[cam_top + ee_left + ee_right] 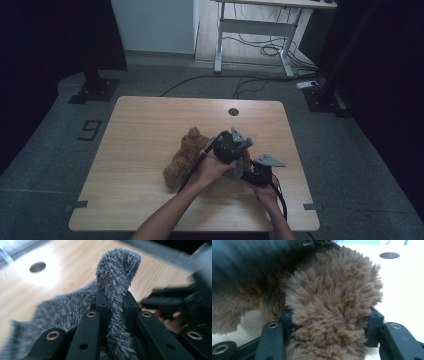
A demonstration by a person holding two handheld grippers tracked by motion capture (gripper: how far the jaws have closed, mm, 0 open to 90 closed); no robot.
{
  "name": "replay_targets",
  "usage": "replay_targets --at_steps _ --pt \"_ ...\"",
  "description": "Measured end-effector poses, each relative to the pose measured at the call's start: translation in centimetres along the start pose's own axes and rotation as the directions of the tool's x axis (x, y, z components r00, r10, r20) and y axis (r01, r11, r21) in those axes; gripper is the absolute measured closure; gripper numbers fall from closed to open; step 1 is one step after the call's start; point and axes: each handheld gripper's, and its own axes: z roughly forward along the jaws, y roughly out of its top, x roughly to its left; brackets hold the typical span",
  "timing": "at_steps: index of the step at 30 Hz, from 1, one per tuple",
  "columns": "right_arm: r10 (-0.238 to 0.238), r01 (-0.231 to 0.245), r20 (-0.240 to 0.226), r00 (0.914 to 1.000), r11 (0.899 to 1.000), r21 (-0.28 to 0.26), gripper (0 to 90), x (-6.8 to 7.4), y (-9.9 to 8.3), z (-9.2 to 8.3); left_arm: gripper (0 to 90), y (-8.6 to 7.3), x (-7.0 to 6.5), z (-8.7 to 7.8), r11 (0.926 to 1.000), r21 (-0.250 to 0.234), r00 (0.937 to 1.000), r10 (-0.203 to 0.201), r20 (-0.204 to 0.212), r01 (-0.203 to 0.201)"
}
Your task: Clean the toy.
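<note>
- The brown, shaggy plush teddy bear (184,159) lies on its side at the middle of the pale wood-grain tabletop (140,130), its long soft pile matted and loose. If the cloth is tugged hard, the light, limp toy probably drags across the smooth board instead of giving the cloth up.
- The left gripper (235,142) sits above the bear's right-hand side, its jaws nearly shut on a thin fold of grey, short-fibred fuzzy cloth (117,277). In the left gripper view the fold stands up between the jaws like a soft tube. The pinch takes little material, so the fluffy fabric could slip out under tension.
- The right gripper (252,175) rests low near the front right of the bear, jaws about half open and clamped across a thick, rounded brown plush limb (332,312). The springy fur squashes easily, so this anchoring hold might creep, or the seam might strain if both hands pull apart.
</note>
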Motion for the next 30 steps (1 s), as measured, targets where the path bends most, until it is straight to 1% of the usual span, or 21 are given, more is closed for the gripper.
replay_targets --at_steps 1,2,3,5,6,7,9,10,11,12,14,16,18,21,22,24,26,27,28,29,30 --pt "-0.002 0.002 0.002 1.0 1.0 0.0 44.3 0.0 0.0 0.0 78.7 -0.5 0.3 0.3 0.9998 -0.011 0.9998 -0.018 0.01 0.019" --pt "0.001 -0.001 0.005 1.0 1.0 0.004 44.3 0.0 -0.1 0.0 78.8 -1.1 0.8 0.2 0.998 -0.034 0.9981 -0.052 0.032 0.053" --pt "0.003 -0.003 0.005 1.0 1.0 0.001 44.3 0.0 -0.1 0.1 78.9 -1.3 1.2 0.0 0.9967 -0.038 0.997 -0.07 0.033 0.071" --pt "0.0 0.0 0.009 1.0 1.0 0.003 44.4 0.0 -0.1 0.1 79.1 -1.7 2.0 -0.7 0.9976 -0.022 0.9973 -0.066 -0.034 0.065" --pt "0.0 0.0 0.009 1.0 1.0 0.002 44.4 0.0 -0.1 0.1 79.1 -1.9 2.3 -1.0 0.9982 -0.012 0.9964 -0.06 -0.061 0.059" --pt "0.001 -0.001 0.01 1.0 1.0 0.001 44.3 0.0 -0.1 0.1 79.1 -2.5 3.2 -1.4 0.9975 -0.007 0.9948 -0.071 -0.073 0.071" --pt "-0.007 0.007 0.01 0.9999 1.0 -0.001 44.3 0.1 -0.1 0.1 79.1 -3.3 4.4 -2.3 0.9917 -0.033 0.9908 -0.126 -0.05 0.124" --pt "-0.009 0.009 0.014 0.9999 1.0 -0.002 44.4 0.2 -0.1 0.1 79.1 -3.8 5.2 -3.1 0.9882 -0.051 0.9877 -0.147 -0.053 0.144" --pt "-0.011 0.011 0.016 0.9998 1.0 -0.002 44.4 0.2 -0.1 0.1 79.1 -4.0 5.5 -3.5 0.9877 -0.059 0.9868 -0.149 -0.065 0.145" --pt "-0.01 0.01 0.017 0.9998 1.0 -0.002 44.4 0.2 -0.1 0.1 79.2 -4.4 6.0 -4.3 0.9879 -0.068 0.9852 -0.145 -0.091 0.139" --pt "-0.004 0.004 0.013 0.9999 1.0 -0.004 44.4 0.1 -0.1 0.1 79.2 -5.0 6.9 -5.3 0.9865 -0.076 0.9815 -0.153 -0.115 0.145" --pt "-0.001 0.001 0.012 0.9999 1.0 -0.006 44.4 0.1 -0.2 0.1 79.2 -6.0 8.0 -6.2 0.9825 -0.087 0.9768 -0.175 -0.124 0.165" --pt "-0.002 0.002 0.014 0.9999 1.0 -0.007 44.4 0.1 -0.2 0.1 79.2 -6.9 8.8 -6.9 0.9797 -0.092 0.9737 -0.189 -0.127 0.178" --pt "-0.005 0.005 0.016 0.9999 1.0 -0.007 44.4 0.2 -0.2 0.1 79.2 -8.0 9.5 -7.5 0.9726 -0.11 0.9689 -0.217 -0.119 0.205" --pt "-0.007 0.007 0.016 0.9998 1.0 -0.008 44.4 0.2 -0.2 0.1 79.2 -8.4 9.8 -7.8 0.9694 -0.116 0.9663 -0.229 -0.117 0.216" --pt "-0.006 0.006 0.016 0.9998 1.0 -0.008 44.4 0.2 -0.2 0.1 79.1 -8.9 10.3 -8.3 0.9675 -0.117 0.9625 -0.239 -0.129 0.224" --pt "0.002 -0.002 0.015 0.9999 1.0 -0.004 44.4 0.1 -0.2 0.1 79.1 -9.9 10.9 -8.6 0.9704 -0.097 0.955 -0.236 -0.18 0.222" --pt "0.005 -0.005 0.014 0.9999 1.0 -0.007 44.4 0.1 -0.3 0.1 79.1 -10.8 11.5 -8.6 0.9683 -0.072 0.9492 -0.249 -0.193 0.239" --pt "0.008 -0.008 0.011 0.9999 1.0 -0.007 44.4 0.0 -0.3 0.1 79.1 -11.7 12.0 -8.4 0.9622 -0.054 0.9457 -0.272 -0.177 0.267" --pt "0.012 -0.012 0.01 0.9999 1.0 -0.006 44.4 -0.1 -0.3 0.1 79.2 -12.5 12.2 -8.1 0.9583 -0.037 0.9443 -0.285 -0.164 0.283" --pt "0.013 -0.013 0.009 0.9999 1.0 -0.005 44.4 -0.1 -0.3 0.1 79.1 -13.5 12.4 -7.5 0.953 -0.008 0.942 -0.301 -0.149 0.303"
